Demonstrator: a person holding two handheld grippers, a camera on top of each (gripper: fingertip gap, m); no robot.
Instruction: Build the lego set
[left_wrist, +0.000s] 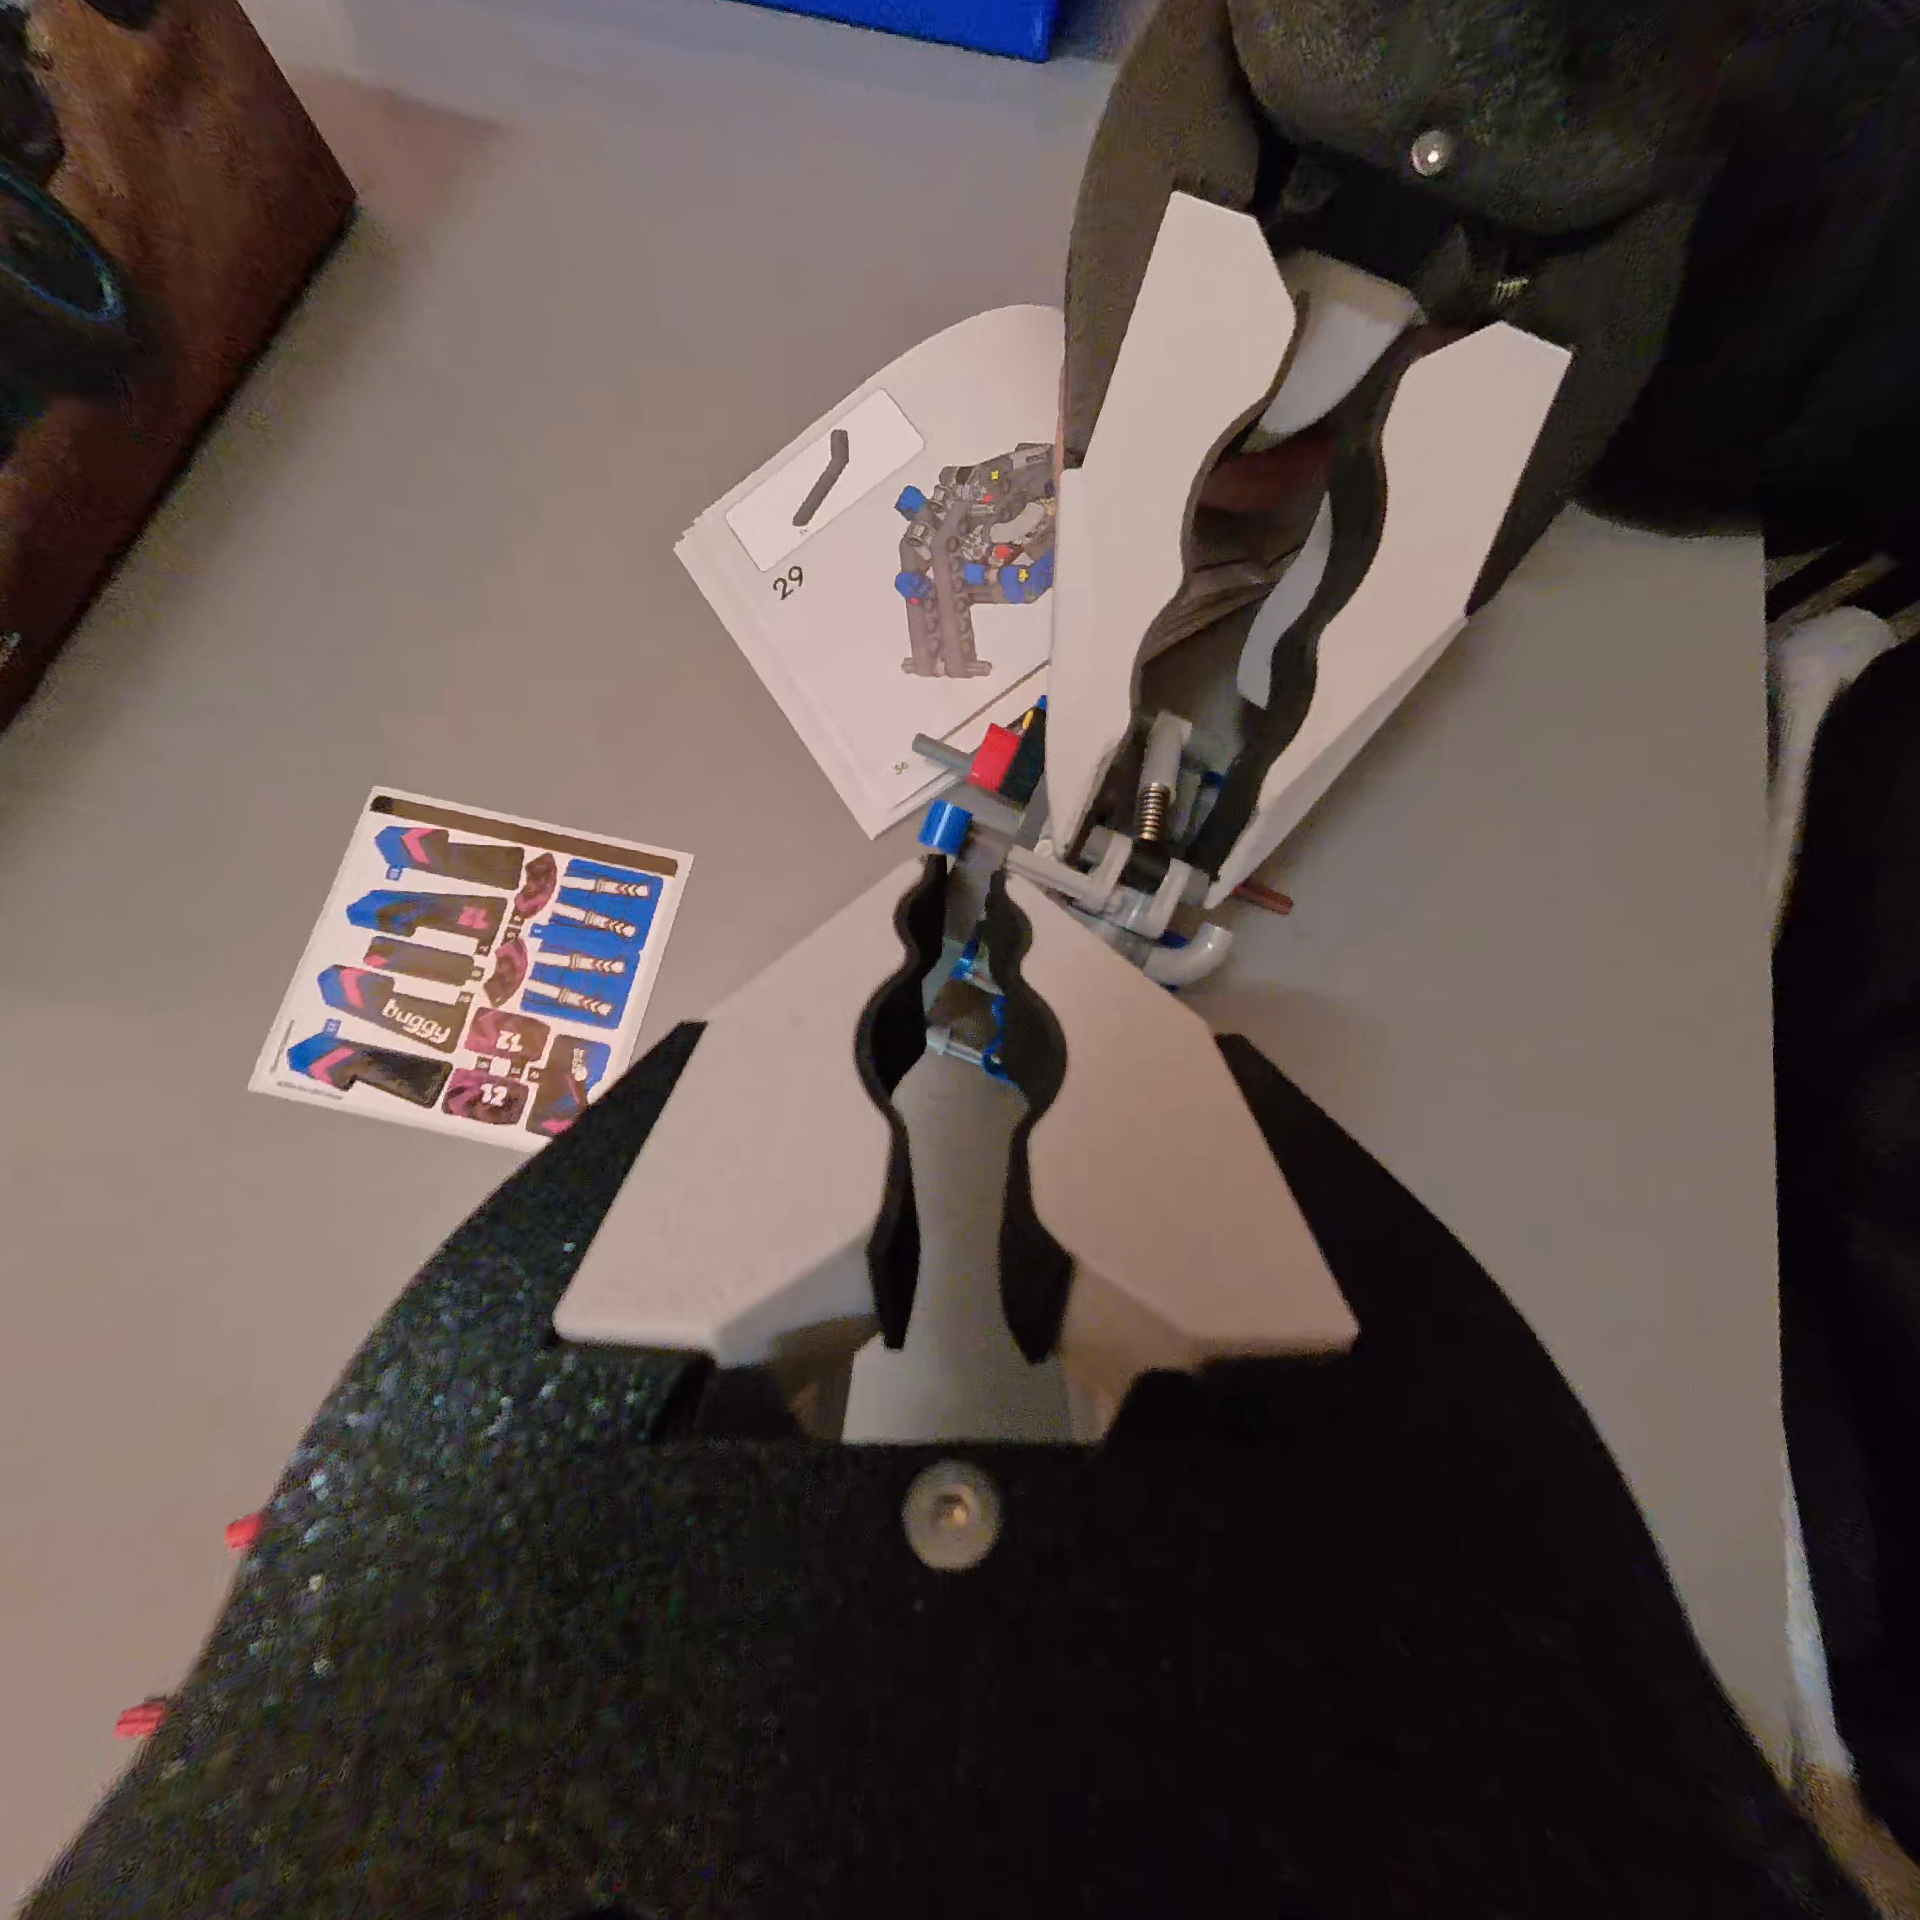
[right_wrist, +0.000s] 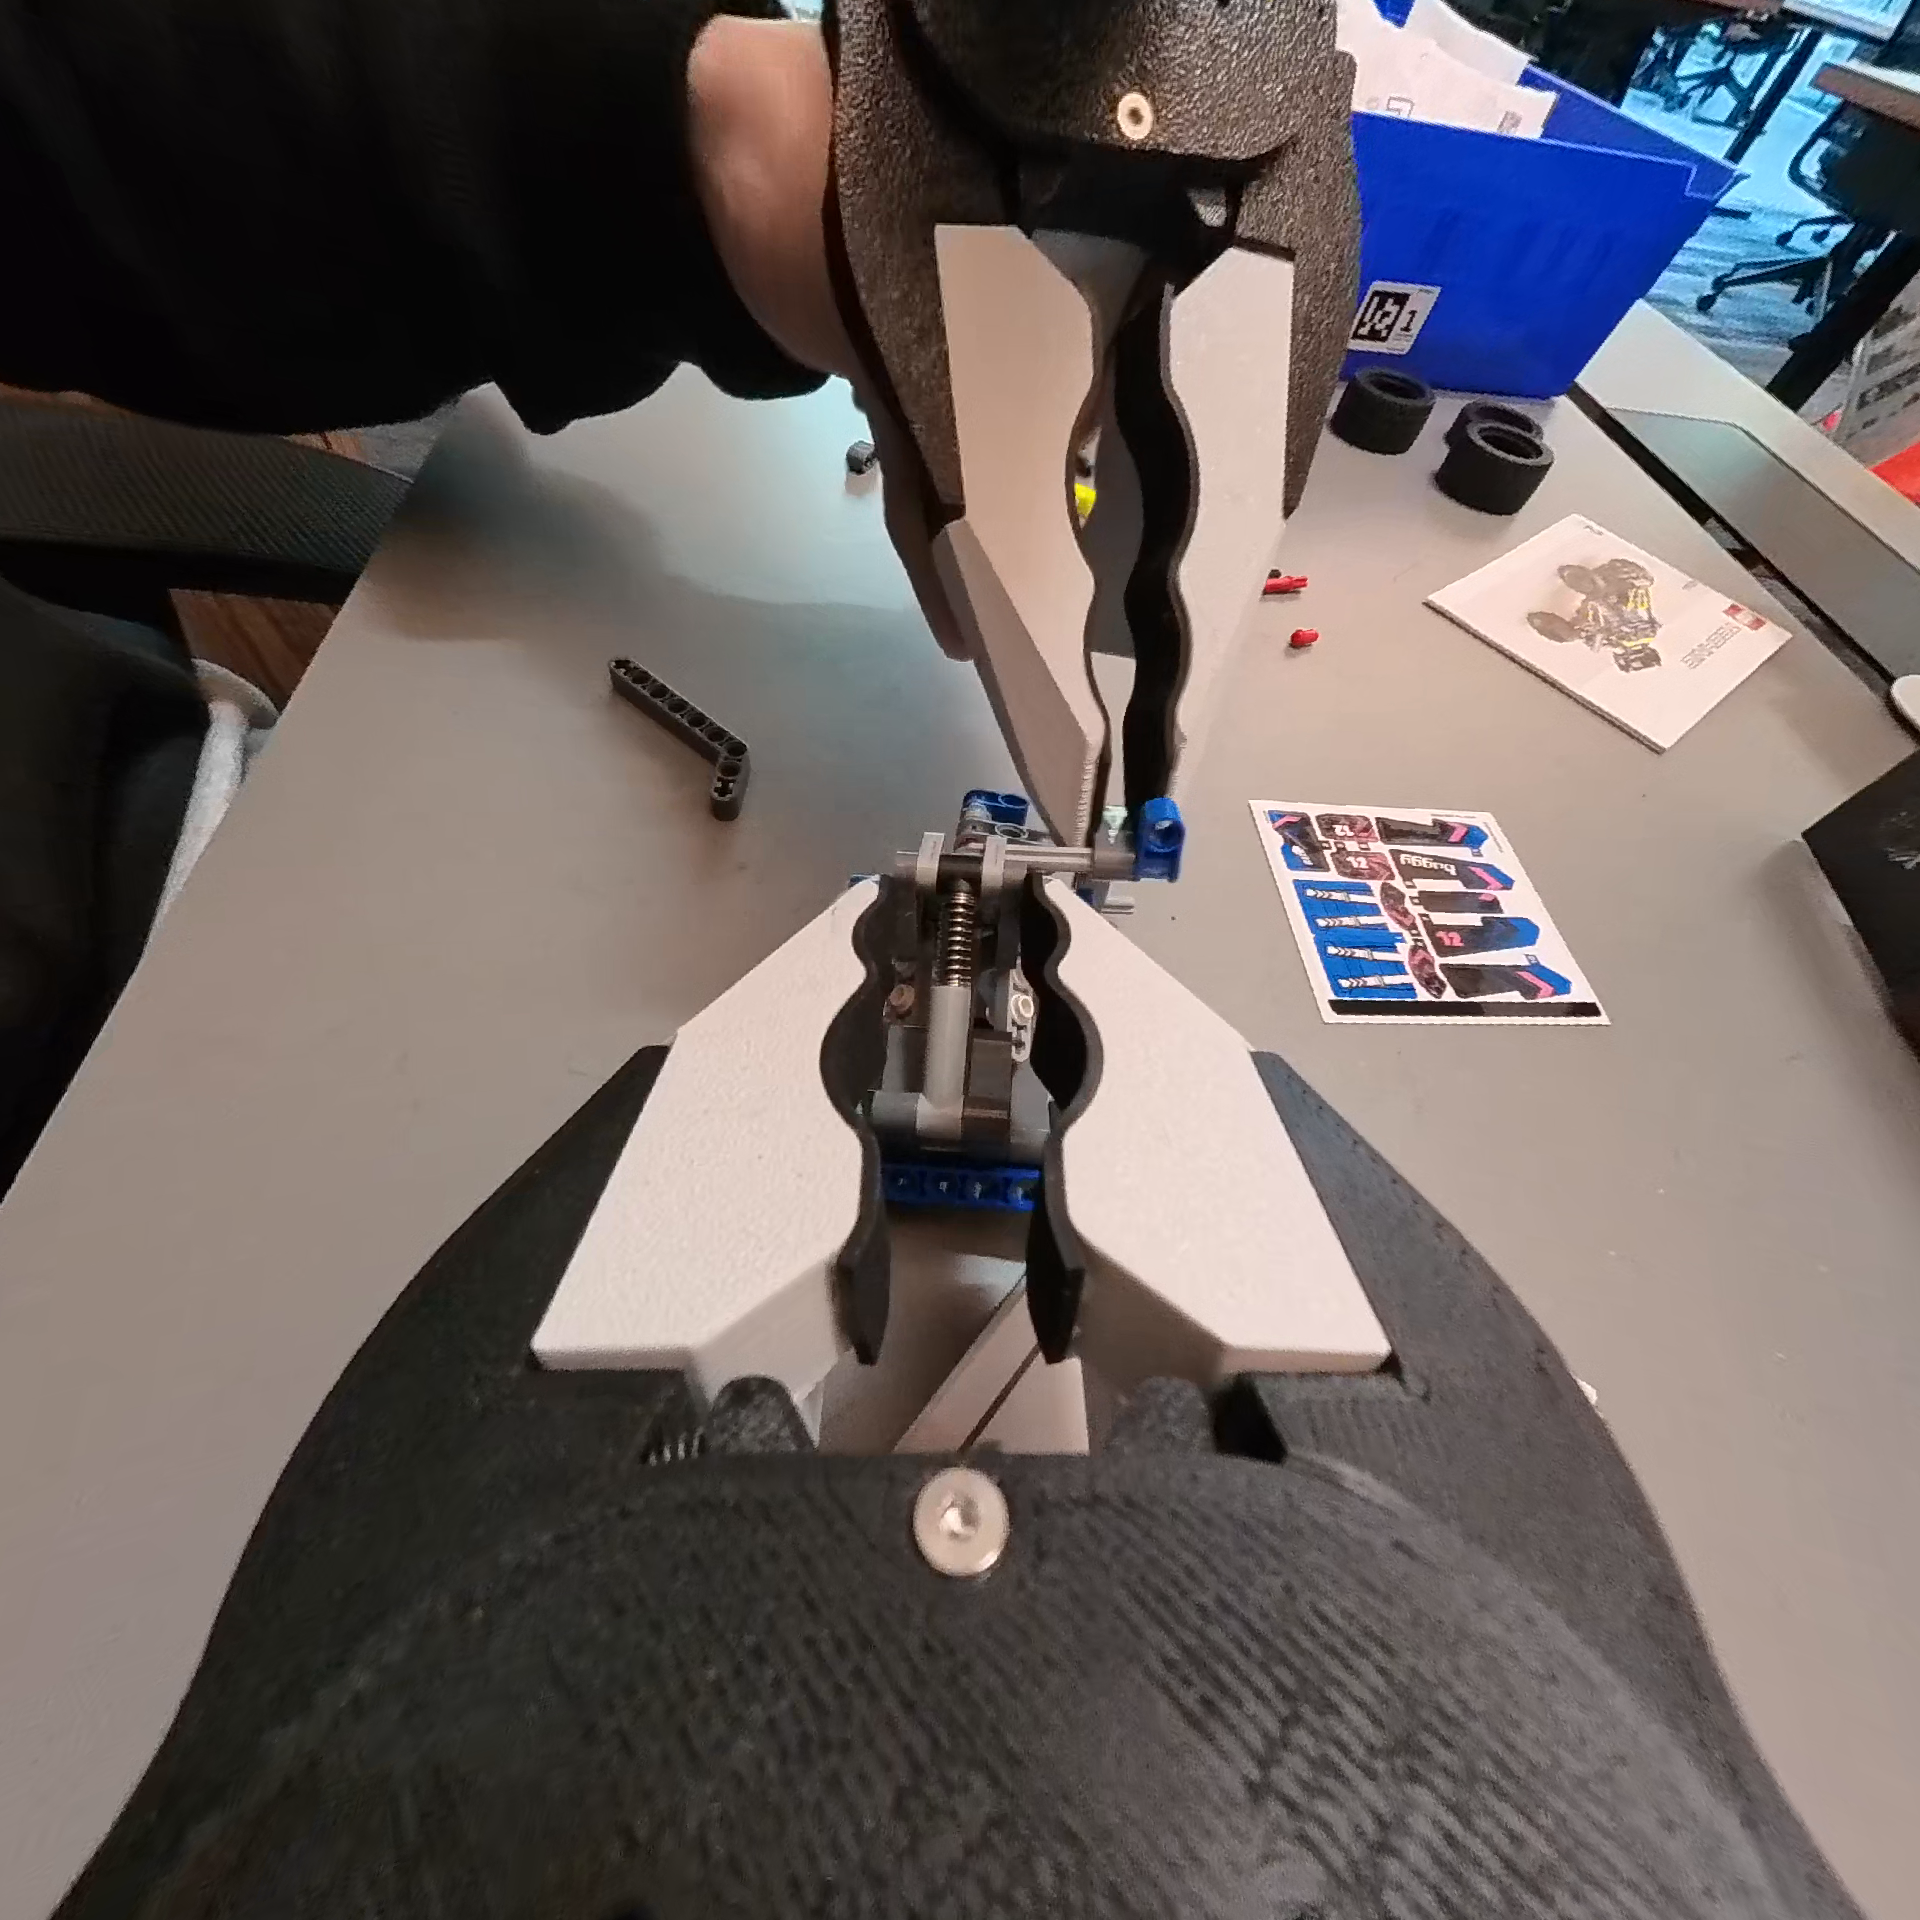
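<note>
Blue bin (right_wrist: 1507, 260) on grey table (right_wrist: 468, 987).

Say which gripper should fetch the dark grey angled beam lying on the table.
Left, probably. The right gripper is clamped around the grey-and-blue spring-loaded lego assembly, steadying it; the left gripper only sits at its axle end, freer to reach the dark grey angled beam.

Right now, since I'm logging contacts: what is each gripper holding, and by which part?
The right gripper clamps the lego assembly by its sides, around the spring shock. The left gripper pinches the assembly's grey cross axle, beside the blue connector.
</note>
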